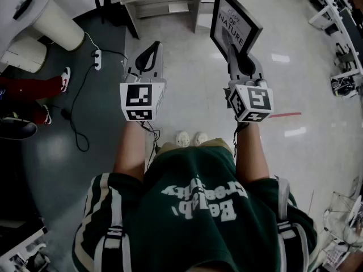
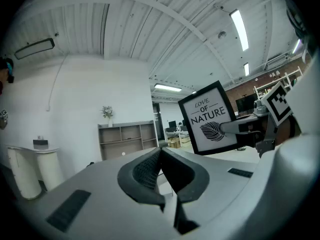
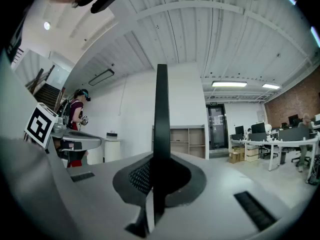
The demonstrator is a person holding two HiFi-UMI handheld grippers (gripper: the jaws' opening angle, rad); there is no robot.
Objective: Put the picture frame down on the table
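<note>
Person's green shirt (image 1: pixel 198 208) fills the near edge. Two grippers: left gripper (image 1: pixel 153 47) pinched closed, empty; right gripper (image 1: pixel 233 52) clamps the one picture frame (image 1: pixel 235 24) upright over the floor (image 1: pixel 187 67). Left gripper view shows its print; right gripper view shows only its edge.

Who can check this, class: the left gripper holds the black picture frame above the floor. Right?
No: the right gripper holds the picture frame above the floor; the right gripper view shows its jaws shut on it.
</note>
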